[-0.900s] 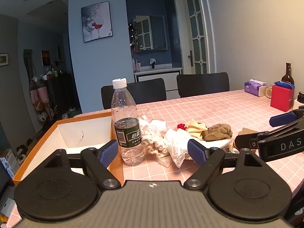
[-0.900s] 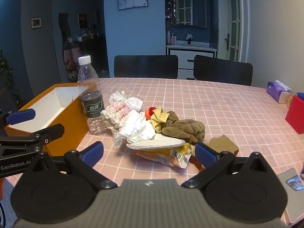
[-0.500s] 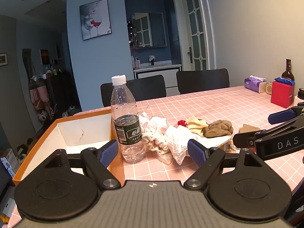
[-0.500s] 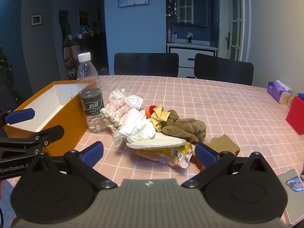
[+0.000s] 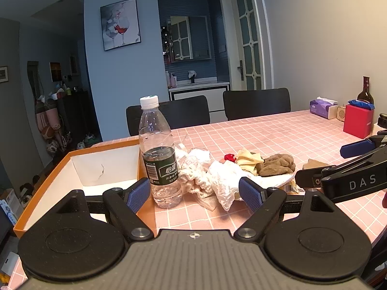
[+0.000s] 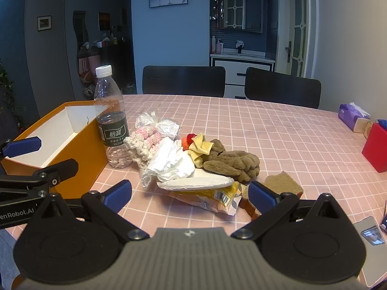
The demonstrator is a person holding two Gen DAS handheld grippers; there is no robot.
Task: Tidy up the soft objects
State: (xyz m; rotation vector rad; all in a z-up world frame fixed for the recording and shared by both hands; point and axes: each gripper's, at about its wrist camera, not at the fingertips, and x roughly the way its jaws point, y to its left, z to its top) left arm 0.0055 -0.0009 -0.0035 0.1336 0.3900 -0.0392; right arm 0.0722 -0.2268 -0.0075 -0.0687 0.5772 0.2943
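Orange box [image 6: 79,145]: we see only bare white walls inside.
Water bottle [image 5: 159,159]: touching the box.
Left claw [image 5: 194,194], right claw [image 6: 189,193]: both spread, holding nothing.

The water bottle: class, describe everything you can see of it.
The water bottle is clear ribbed plastic with a white screw cap and a dark green label bearing white characters. It stands upright and capped on the pink checked table, right beside the orange box, with a little water at the bottom. The knitted pink-and-cream piece lies against its base.

Left gripper [image 5: 194,195], right gripper [image 6: 189,193] — black frames, blue ribbed pads.
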